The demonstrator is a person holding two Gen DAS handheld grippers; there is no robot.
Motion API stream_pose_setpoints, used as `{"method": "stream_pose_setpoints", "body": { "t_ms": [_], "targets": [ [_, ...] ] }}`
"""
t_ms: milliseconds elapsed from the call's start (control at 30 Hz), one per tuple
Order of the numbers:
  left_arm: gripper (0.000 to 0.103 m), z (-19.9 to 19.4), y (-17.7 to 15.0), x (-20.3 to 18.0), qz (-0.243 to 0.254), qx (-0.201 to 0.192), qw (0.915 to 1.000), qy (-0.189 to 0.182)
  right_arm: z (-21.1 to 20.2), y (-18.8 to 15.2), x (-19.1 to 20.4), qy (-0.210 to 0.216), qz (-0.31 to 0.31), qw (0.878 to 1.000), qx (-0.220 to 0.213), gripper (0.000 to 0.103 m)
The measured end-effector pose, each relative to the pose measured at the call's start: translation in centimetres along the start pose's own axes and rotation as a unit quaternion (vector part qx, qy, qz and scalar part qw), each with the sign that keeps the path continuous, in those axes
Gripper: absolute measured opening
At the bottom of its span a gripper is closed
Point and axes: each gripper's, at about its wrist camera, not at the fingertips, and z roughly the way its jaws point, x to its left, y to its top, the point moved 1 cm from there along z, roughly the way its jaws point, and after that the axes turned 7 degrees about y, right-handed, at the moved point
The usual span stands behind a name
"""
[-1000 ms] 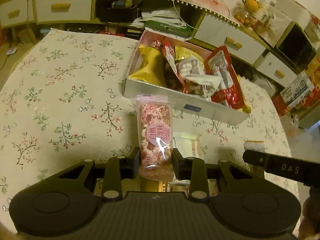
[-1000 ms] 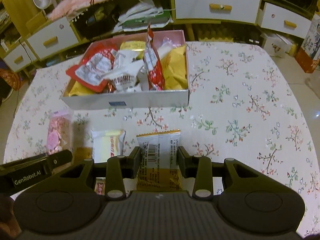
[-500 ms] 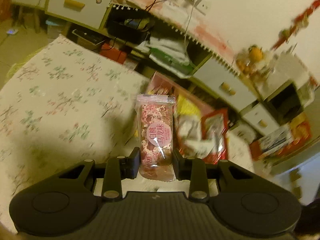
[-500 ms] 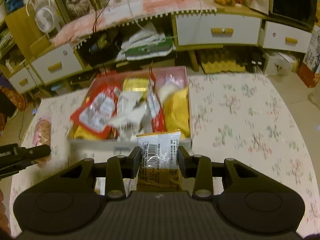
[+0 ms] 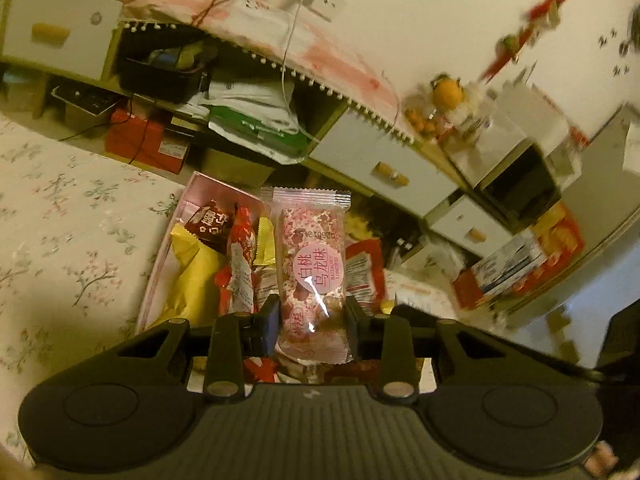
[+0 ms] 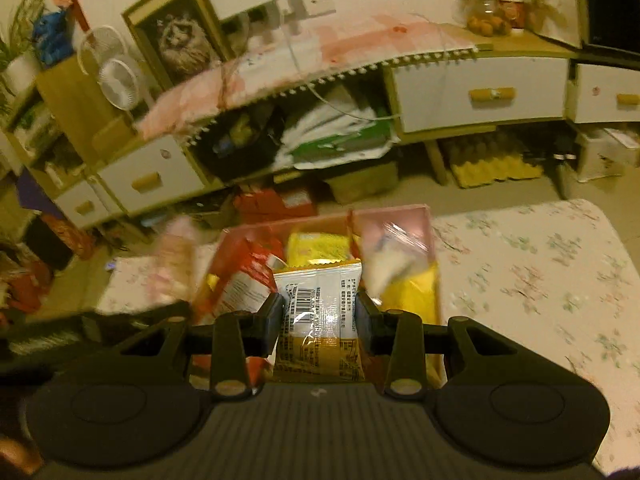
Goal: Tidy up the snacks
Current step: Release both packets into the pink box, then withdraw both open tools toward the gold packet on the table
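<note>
The bench (image 6: 540, 280) is covered with a flowered cloth, and a pink box (image 5: 188, 200) full of snacks is set on it near the far edge. The box is kept open on top, likely so that snacks can be dropped in from above.

The left gripper (image 5: 312, 322) is clamped on a pink snack bar (image 5: 310, 272). The bar is held by its lower end, standing up, so its free end can be tipped into the box. The right gripper (image 6: 320, 318) is clamped on a white and yellow snack packet (image 6: 320, 312), held the same way. Both snacks are held in the air over the box, not yet let go.

A second ago, both snacks were held low over the cloth, in front of the box. Now they have been lifted and carried forward, and the box is seen right under them. The squeeze of both grippers has not been changed.
</note>
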Motion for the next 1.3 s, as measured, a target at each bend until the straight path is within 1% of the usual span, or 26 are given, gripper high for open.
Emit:
{"method": "stream_pose_setpoints", "body": {
  "t_ms": [100, 267, 333, 400, 433, 500, 533, 567, 733, 933, 1000, 1100, 1200, 1300],
  "targets": [
    [0.038, 1.8, 0.1, 0.1, 0.015, 0.006, 0.9996, 0.022, 0.9, 0.2, 0.1, 0.017, -0.008, 1.000, 0.005, 0.035],
    [0.040, 3.4, -0.1, 0.5, 0.030, 0.012, 0.9978, 0.058, 2.0, 1.0, 0.8, 0.031, -0.018, 0.999, 0.002, 0.035],
    [0.042, 3.2, -0.1, 0.6, 0.030, 0.012, 0.9975, 0.063, 2.6, 1.3, 0.9, 0.035, -0.013, 0.999, 0.002, 0.035],
    [0.047, 2.8, 0.0, 0.7, 0.028, 0.013, 0.9976, 0.062, 3.0, 1.4, 1.1, 0.037, -0.010, 0.999, 0.000, 0.037],
    [0.048, 2.6, 0.1, 0.8, 0.029, 0.012, 0.9975, 0.063, 3.2, 1.4, 1.1, 0.035, -0.006, 0.999, -0.002, 0.040],
    [0.054, 1.9, 0.2, 0.8, 0.029, 0.008, 0.9973, 0.067, 3.1, 1.4, 1.1, 0.029, 0.000, 1.000, -0.005, 0.043],
    [0.056, 1.6, 0.3, 0.9, 0.026, 0.007, 0.9971, 0.071, 2.9, 1.3, 1.1, 0.027, 0.001, 1.000, -0.007, 0.047],
    [0.057, 1.2, 0.3, 1.1, 0.023, 0.005, 0.9968, 0.076, 2.9, 1.5, 1.0, 0.025, 0.003, 1.000, -0.009, 0.048],
    [0.058, -0.1, 0.4, 2.1, -0.003, 0.010, 0.9974, 0.071, 1.9, 1.6, 0.9, 0.015, 0.002, 1.000, -0.010, 0.048],
    [0.058, -1.6, -0.3, 1.3, 0.022, 0.014, 0.9961, 0.085, 1.0, 1.5, 1.1, 0.011, 0.007, 1.000, -0.001, 0.048],
    [0.058, -2.1, -0.7, 1.3, 0.025, 0.020, 0.9957, 0.086, 0.7, 1.1, 1.5, 0.004, -0.002, 1.000, 0.012, 0.048],
    [0.059, -2.6, -1.6, 1.5, 0.028, 0.037, 0.9942, 0.097, 0.3, 0.4, 2.6, -0.031, -0.041, 0.998, 0.035, 0.048],
    [0.059, -3.0, -3.0, 1.7, 0.038, 0.060, 0.9909, 0.115, -0.5, -0.1, 3.5, -0.053, -0.068, 0.995, 0.048, 0.047],
    [0.061, -3.9, -4.9, 1.9, 0.050, 0.072, 0.9884, 0.124, -1.8, -0.4, 4.1, -0.054, -0.072, 0.994, 0.054, 0.050]
  ]
}}
